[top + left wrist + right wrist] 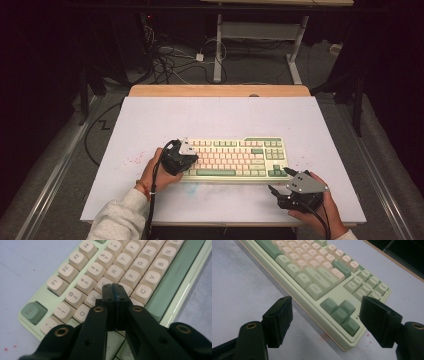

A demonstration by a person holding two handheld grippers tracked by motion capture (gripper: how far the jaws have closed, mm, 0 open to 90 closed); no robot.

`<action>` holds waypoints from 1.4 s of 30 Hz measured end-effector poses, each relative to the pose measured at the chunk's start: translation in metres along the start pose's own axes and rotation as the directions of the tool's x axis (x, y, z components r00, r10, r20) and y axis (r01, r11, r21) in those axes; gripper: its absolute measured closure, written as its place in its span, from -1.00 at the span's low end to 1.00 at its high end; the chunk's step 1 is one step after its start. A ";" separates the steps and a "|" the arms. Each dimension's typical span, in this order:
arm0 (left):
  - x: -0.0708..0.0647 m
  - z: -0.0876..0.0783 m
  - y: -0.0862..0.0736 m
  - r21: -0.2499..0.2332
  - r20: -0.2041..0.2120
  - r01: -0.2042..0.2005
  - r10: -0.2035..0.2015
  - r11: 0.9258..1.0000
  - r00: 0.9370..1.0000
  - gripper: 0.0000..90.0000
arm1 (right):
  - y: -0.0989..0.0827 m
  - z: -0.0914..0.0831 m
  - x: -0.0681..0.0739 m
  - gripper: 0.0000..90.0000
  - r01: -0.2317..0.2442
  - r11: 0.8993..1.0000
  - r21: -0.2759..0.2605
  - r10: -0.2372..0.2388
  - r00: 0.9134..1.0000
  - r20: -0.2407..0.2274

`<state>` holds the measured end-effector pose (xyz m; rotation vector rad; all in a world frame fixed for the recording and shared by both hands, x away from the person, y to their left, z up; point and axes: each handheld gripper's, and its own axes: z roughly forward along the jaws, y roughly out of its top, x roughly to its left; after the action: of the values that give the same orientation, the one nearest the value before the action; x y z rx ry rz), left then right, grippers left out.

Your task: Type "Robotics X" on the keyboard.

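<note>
Keyboard (235, 158), cream and green, lying flat near the front middle of the white table (150, 120), bare surface all round; left gripper (114, 288), jaws pressed together, tips over the letter keys at its left end; right gripper (325, 320), jaws wide and holding nothing, just off its front right corner.

Black left gripper (192, 161), brass-ringed screws; right gripper (281, 182) grey-plated; light grey sleeve (117, 220); wristband (143, 189).
</note>
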<state>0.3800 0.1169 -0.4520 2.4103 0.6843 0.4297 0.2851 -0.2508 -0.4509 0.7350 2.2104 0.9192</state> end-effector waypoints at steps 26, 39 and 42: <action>-0.005 -0.024 0.007 -0.097 -0.037 -0.016 0.012 0.995 0.999 0.75 | 0.000 0.000 0.000 -0.41 0.007 1.000 0.004 -0.007 1.000 -0.004; -0.012 -0.032 0.010 -0.132 -0.075 -0.035 0.025 0.991 0.997 0.41 | 0.000 -0.001 0.001 -0.41 0.006 1.000 0.002 -0.006 1.000 -0.004; -0.013 -0.034 0.010 -0.144 -0.079 -0.037 0.026 0.989 0.997 0.38 | 0.000 0.000 0.000 -0.41 0.006 1.000 0.002 -0.006 1.000 -0.004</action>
<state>0.3580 0.1178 -0.4209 2.2791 0.6260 0.5679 0.2846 -0.2506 -0.4506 0.7273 2.2165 0.9166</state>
